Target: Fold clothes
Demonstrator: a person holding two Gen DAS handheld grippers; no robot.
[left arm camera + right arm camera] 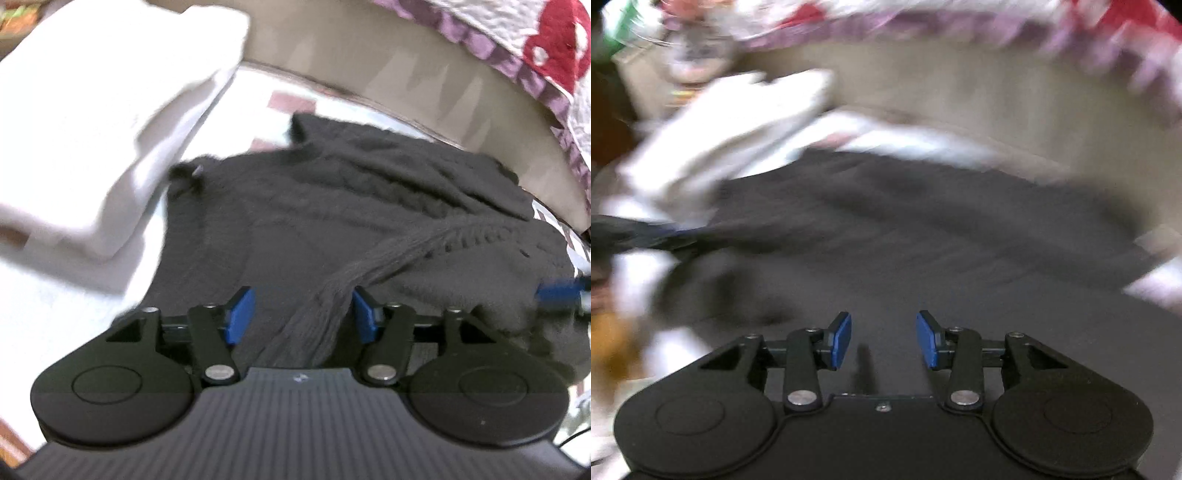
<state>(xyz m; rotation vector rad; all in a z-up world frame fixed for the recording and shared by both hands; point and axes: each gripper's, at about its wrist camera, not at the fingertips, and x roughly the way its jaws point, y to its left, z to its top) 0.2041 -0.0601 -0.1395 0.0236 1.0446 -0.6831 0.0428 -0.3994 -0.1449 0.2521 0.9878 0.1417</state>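
Item: dark knit sweater (332,206), charcoal, cable/rib texture, soft and slack; lies spread on a white bed cover (55,314), a ribbed sleeve (369,273) drawn diagonally across the body w/ its cuff end running down between the left gripper's jaws. Left gripper (301,314): blue pads spread apart, sleeve passes between them near the right-hand pad, no visible squeeze; reads as a sleeve just let go or about to be taken, can't say which. Right gripper (883,341): pads apart, nothing pinched, over flat dark knit; view heavily motion-blurred, its tip also shows at the right edge of the left view. Step (judged): sleeve fold-in, mid-task; body not yet folded. Next move calls for: lay sleeve flat along the torso, then take hem or shoulder edges w/ both grippers and fold the body over; knit is floppy, will sag and bunch, so grip needs a full pinch on an edge. Adjacent: folded white fabric stack (103,122), smooth, blocky, left of the sweater; beige headboard-like panel (369,74) behind; quilted cover w/ purple border and red patch (546,44) above.
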